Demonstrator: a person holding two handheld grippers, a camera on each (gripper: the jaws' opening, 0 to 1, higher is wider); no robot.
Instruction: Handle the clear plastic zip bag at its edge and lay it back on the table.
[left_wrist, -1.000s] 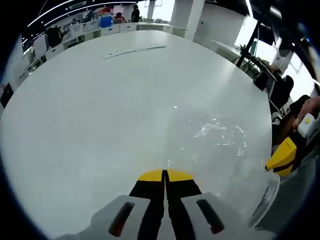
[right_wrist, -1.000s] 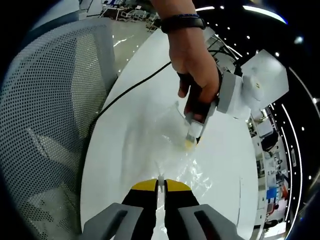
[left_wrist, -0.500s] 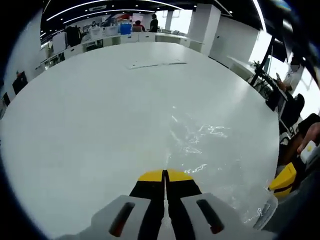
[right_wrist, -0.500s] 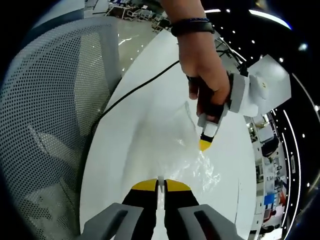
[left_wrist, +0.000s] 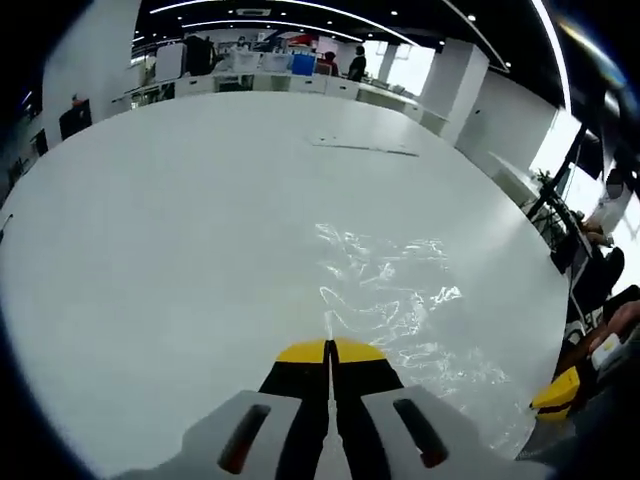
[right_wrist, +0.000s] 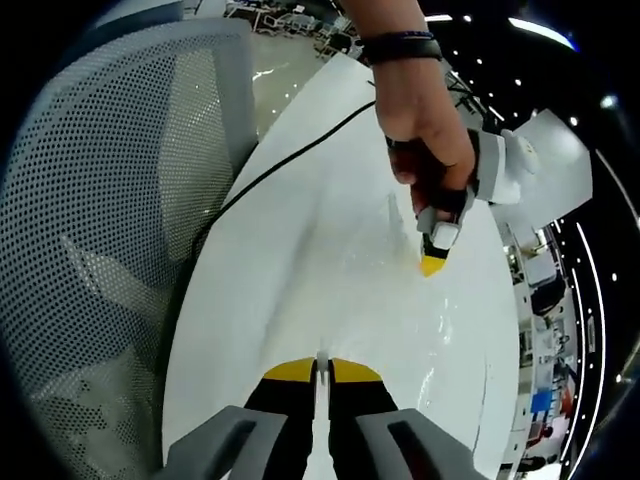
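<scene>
The white table (left_wrist: 150, 250) carries the clear zip bag (left_wrist: 400, 300), which lies crumpled from 12 to 3 o'clock of the left gripper (left_wrist: 329, 350). That gripper's jaws are pressed together, and a thin edge of film seems caught between them. The right gripper (right_wrist: 320, 368) also stands closed, with a sliver of film at its tips. The bag looks light, limp and slippery, likely to sag and wrinkle; its edges are the best hold. A mesh chair (right_wrist: 100, 250) stands at 9 o'clock in the right gripper view, a black cable (right_wrist: 270, 170) crosses the table towards 11, and neither blocks laying it flat.
</scene>
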